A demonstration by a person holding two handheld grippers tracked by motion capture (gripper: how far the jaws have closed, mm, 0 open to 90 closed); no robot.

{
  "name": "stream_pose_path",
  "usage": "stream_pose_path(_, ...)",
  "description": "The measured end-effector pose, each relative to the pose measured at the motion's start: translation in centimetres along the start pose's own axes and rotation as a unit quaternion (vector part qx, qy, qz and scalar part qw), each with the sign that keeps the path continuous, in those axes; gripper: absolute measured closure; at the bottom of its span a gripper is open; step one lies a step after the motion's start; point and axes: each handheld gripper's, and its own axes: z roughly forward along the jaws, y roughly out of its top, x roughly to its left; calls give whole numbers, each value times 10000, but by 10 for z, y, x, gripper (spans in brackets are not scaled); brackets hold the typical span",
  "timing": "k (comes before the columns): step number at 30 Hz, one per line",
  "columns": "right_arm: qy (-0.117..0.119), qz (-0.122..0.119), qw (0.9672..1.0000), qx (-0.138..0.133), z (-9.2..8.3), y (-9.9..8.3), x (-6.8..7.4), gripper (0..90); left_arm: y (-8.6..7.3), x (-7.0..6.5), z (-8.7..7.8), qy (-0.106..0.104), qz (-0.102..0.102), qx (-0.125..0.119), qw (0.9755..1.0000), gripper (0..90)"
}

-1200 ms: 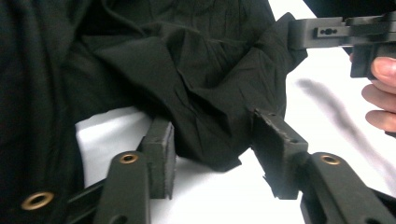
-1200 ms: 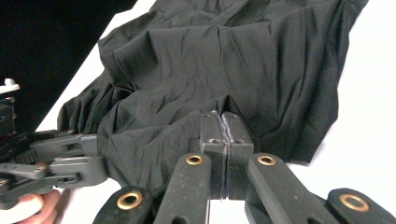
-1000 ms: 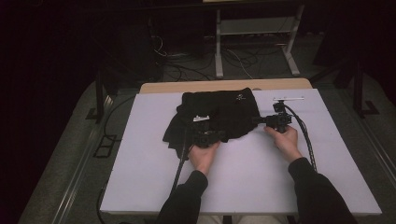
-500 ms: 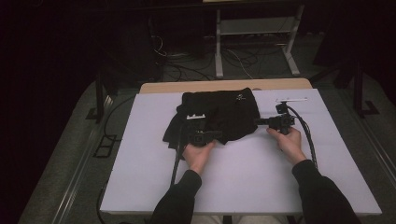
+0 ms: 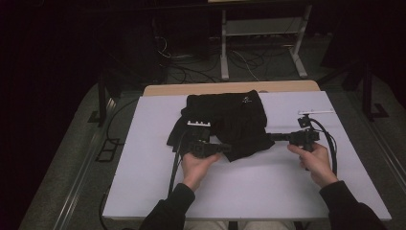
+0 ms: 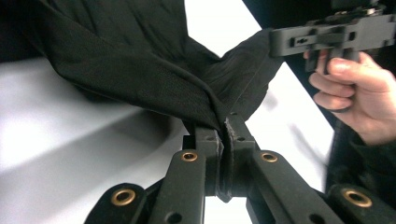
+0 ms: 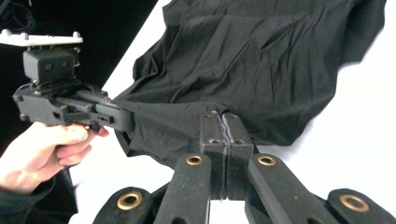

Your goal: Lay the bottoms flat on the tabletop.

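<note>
A black garment (image 5: 225,117) lies crumpled on the white table (image 5: 268,191). My left gripper (image 5: 229,148) is shut on a fold of the garment's near edge, and in the left gripper view the cloth (image 6: 140,70) is pinched between my closed jaws (image 6: 223,125). My right gripper (image 5: 271,137) is shut on the same near edge further right, with the fabric (image 7: 261,60) running out of its closed jaws (image 7: 222,117). The edge hangs slightly lifted between the two grippers. Each gripper view shows the other hand: the right gripper (image 6: 280,43) and the left gripper (image 7: 123,119).
The white tabletop extends wide on both sides and toward the person. A wooden strip (image 5: 230,88) runs along its far edge. Beyond it stand a metal frame (image 5: 261,33) and floor cables (image 5: 191,69). Dark floor surrounds the table.
The right hand has moved to the right and a little nearer, drawing the garment's near edge out. The left hand has lifted slightly with its pinch of cloth.
</note>
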Motion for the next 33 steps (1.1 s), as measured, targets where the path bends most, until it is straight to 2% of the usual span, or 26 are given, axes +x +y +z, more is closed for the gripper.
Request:
stream_pose_path(3, 32, 98, 9999, 42, -5, -9, 2, 880, -7, -4, -4, -216, -50, 100, 9997, 854)
stream_pose_path(4, 92, 156, 9998, 78, -11, -17, 4, 880, -15, -6, -6, -369, -119, 155, 9991, 854)
stream_pose_path(6, 147, 199, 9997, 91, -13, -21, 6, 880, -19, -7, -7, -429, -115, 199, 9988, 854)
stream_pose_path(8, 238, 164, 9994, 185, -20, -32, 13, 880, -29, -11, -9, -481, -62, 269, 9985, 853)
stream_pose_path(10, 253, 146, 9993, 213, -22, -36, 15, 879, -32, -12, -10, -511, -62, 281, 9983, 853)
stream_pose_path(16, 196, 94, 9990, 383, -31, -55, 22, 879, -48, -19, -9, -641, -5, 453, 9969, 850)
stream_pose_path(20, 268, 156, 9983, 486, -36, -65, 22, 879, -57, -27, -9, -734, 88, 677, 9950, 850)
stream_pose_path(22, 306, 197, 9973, 641, -38, -74, 22, 878, -61, -30, -8, -756, 157, 796, 9938, 851)
stream_pose_path(26, 311, 235, 9961, 790, -41, -82, 22, 878, -72, -33, -7, -854, 149, 1023, 9910, 850)
stream_pose_path(33, 376, 260, 9948, 906, -46, -93, 23, 877, -79, -37, -7, -910, 208, 1154, 9889, 850)
